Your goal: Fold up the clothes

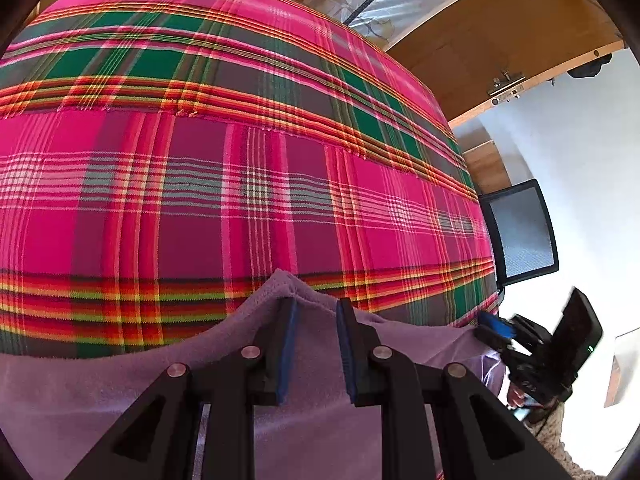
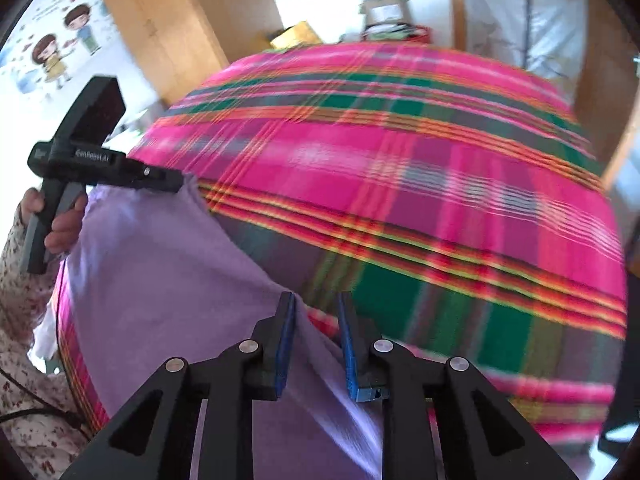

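Purple cloth (image 1: 120, 392) lifted over bed (image 1: 240, 160), unfolded; left hand-held gripper (image 1: 316, 312) and right hand-held gripper (image 2: 316, 308) each clamp edge.

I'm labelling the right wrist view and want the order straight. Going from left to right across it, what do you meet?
Sleeve → hand gripping the left gripper → purple cloth → right gripper → plaid bedspread.

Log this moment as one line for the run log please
stage: lifting | left gripper: holding purple cloth edge | right gripper: holding same cloth | surface: plaid bedspread | fold: not yet made
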